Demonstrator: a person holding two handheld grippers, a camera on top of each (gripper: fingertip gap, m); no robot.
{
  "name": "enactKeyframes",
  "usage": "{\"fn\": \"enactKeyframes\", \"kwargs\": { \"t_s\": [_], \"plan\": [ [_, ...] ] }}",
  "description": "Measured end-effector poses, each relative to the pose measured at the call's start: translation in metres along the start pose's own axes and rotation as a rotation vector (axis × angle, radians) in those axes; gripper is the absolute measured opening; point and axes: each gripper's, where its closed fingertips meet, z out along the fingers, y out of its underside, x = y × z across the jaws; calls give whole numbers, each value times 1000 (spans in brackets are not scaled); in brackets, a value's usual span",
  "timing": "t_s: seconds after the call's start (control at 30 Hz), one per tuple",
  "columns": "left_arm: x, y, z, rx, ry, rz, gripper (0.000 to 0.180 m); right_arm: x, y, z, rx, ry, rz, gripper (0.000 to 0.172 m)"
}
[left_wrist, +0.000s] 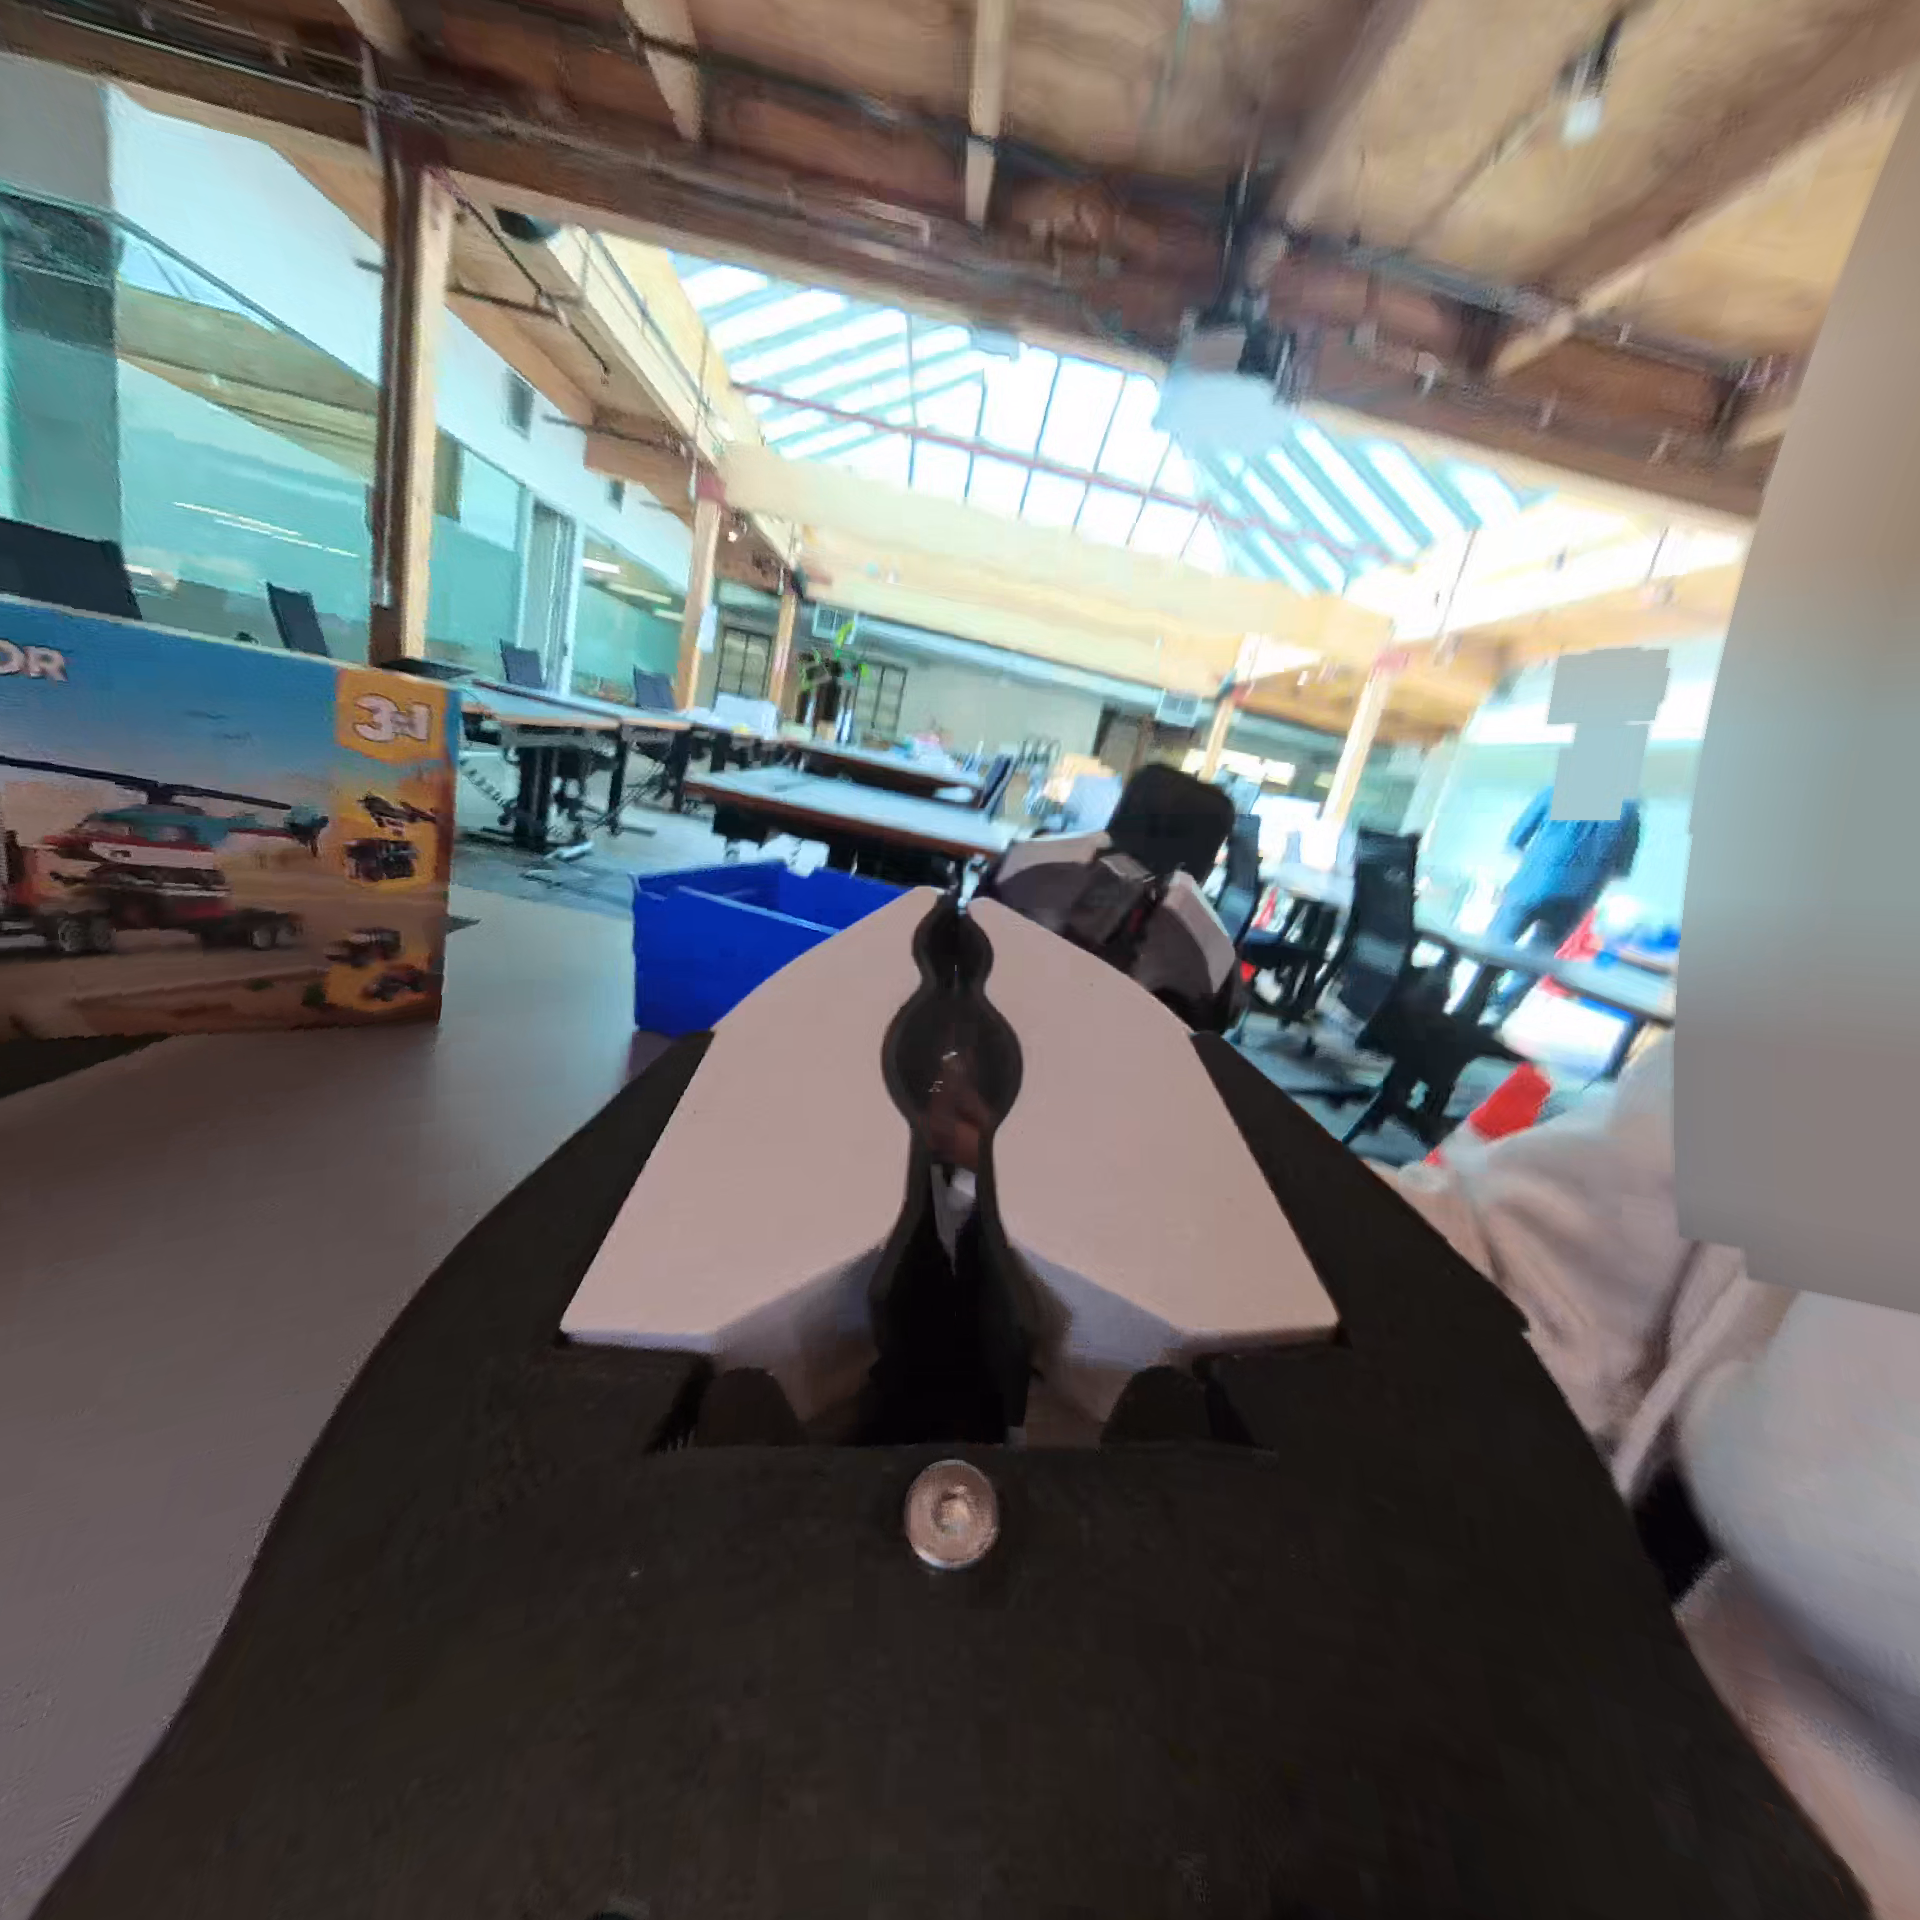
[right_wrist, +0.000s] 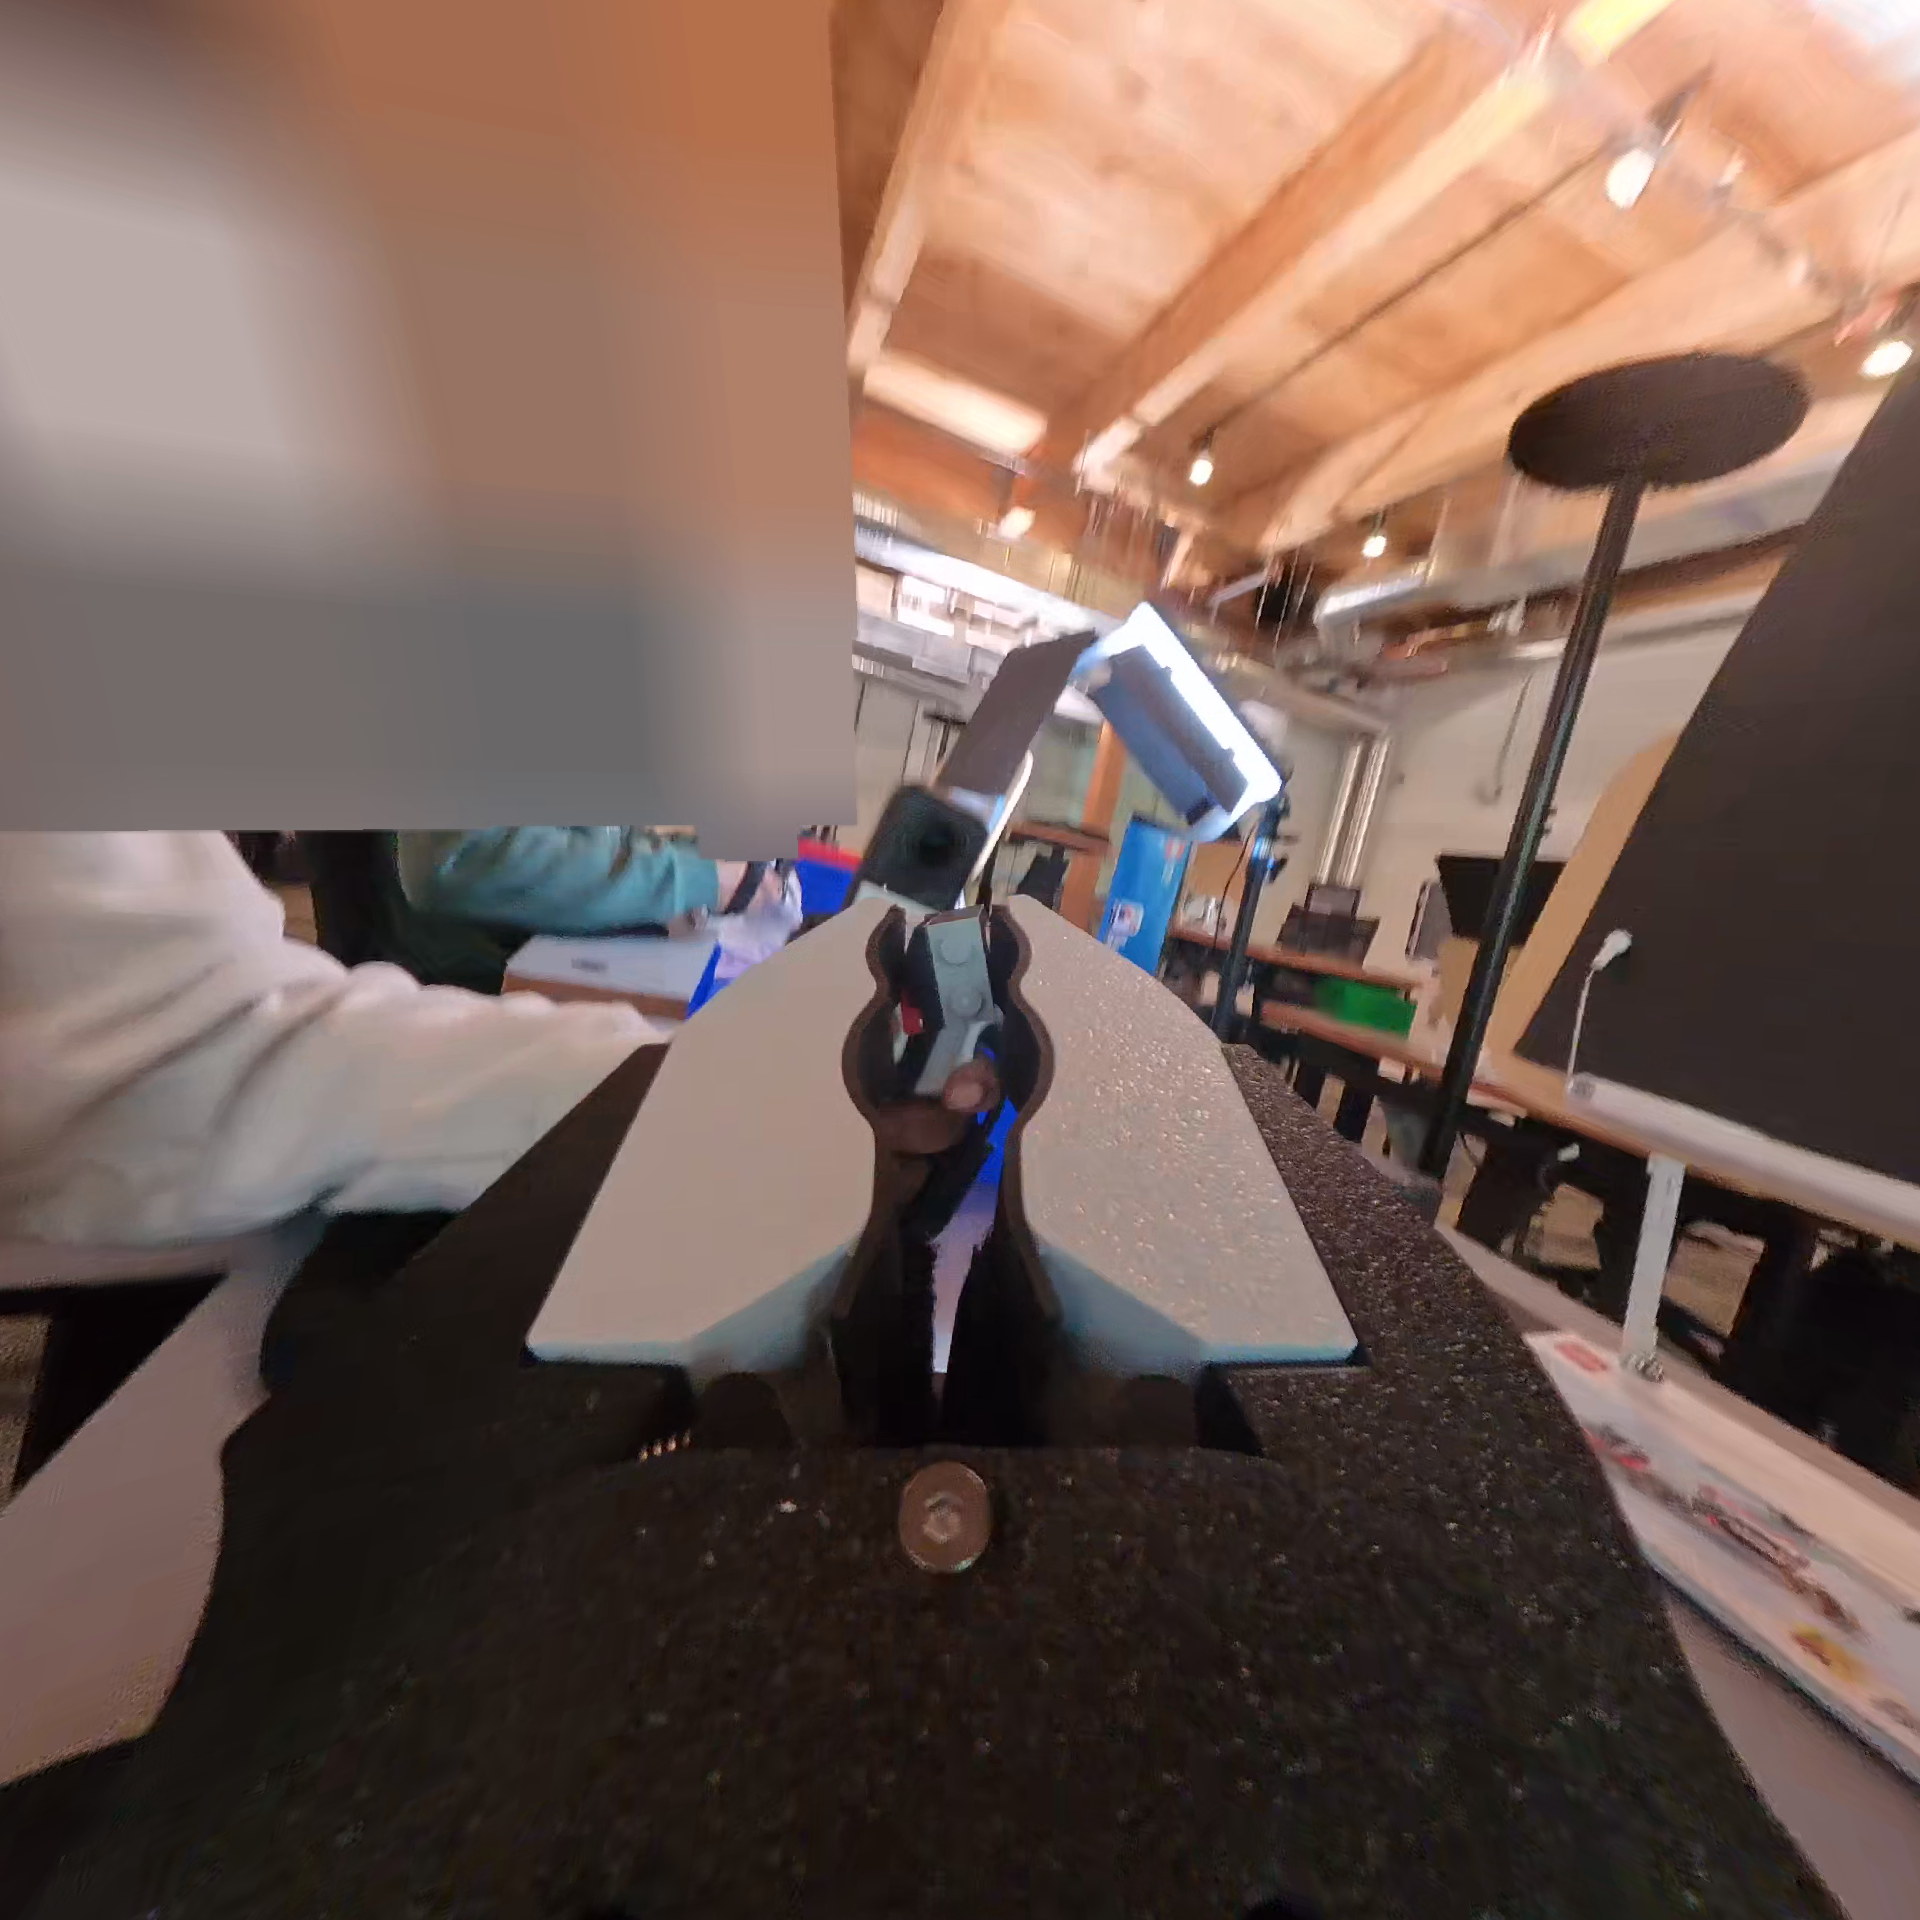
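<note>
Left wrist view — left gripper, jaws closed tip to tip, nothing plainly between them. Just beyond it, a blue bin; to the left, a printed toy-set box standing on the grey table.

Right wrist view — right gripper clamped on a small grey studded brick assembly with a red part. Probably light, rigid, smooth plastic; best gripped across its flat sides. Illustrated booklet at the right.
</note>
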Motion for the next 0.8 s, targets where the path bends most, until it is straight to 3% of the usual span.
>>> {"fn": "enactKeyframes", "kwargs": {
  "t_s": [0.07,0.13,0.2,0.27,0.37,0.47,0.5,0.57,0.63,0.73,0.8],
  "plan": [
    [-7,-12,-13,16,6,8,0,9,-7,-5,35,34,47,15],
    [-2,-5,-12,-57,26,74,0,17,-3,-5,73,25,211,15],
    [9,8,0,-94,51,125,25,19,-2,-4,181,-28,430,15],
    [15,24,16,-110,25,154,33,19,-1,-1,268,-61,555,15],
    [26,24,30,-17,14,139,30,13,8,7,224,-47,509,16],
    [21,19,26,14,-23,144,1,15,11,9,194,-7,468,15],
    [18,13,22,45,-27,132,0,18,17,9,163,25,458,15],
    [11,-3,13,120,-28,56,0,20,28,10,77,50,446,15],
    [1,-10,4,130,-54,9,0,19,23,10,102,46,420,15],
    [-10,-5,0,74,-95,34,24,25,15,4,163,51,468,15],
    [-8,3,4,41,-71,10,29,26,17,4,162,50,486,15]
  ]
}}
